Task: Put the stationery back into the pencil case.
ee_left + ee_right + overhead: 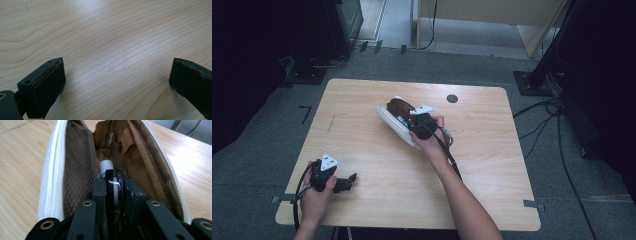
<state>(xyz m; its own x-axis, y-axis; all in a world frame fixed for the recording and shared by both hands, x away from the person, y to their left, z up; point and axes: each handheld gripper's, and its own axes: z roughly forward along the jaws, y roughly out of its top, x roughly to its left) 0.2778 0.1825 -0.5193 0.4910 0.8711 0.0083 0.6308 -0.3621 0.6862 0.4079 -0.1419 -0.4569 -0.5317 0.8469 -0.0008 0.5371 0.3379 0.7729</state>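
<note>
A white zip pouch (391, 122) with brown lining lies open at the middle of the wooden table (377, 195). My right gripper (409, 122) reaches into its mouth. In the right gripper view, my right gripper (114, 193) is shut on a thin black round disc (113, 176), held on edge between the pouch's walls (53, 170). A white tube (106, 166) lies deeper inside, beside a mesh pocket (78, 157). My left gripper (349, 181) rests near the table's front left corner. Its jaws stand wide open over bare wood (112, 30), with nothing between the left gripper's (117, 75) fingers.
A small dark round spot (452, 98) marks the table behind the pouch. Black cables (552, 125) run across the grey floor at the right, next to a black stand base (532, 80). Dark equipment (342, 25) stands beyond the table's far left.
</note>
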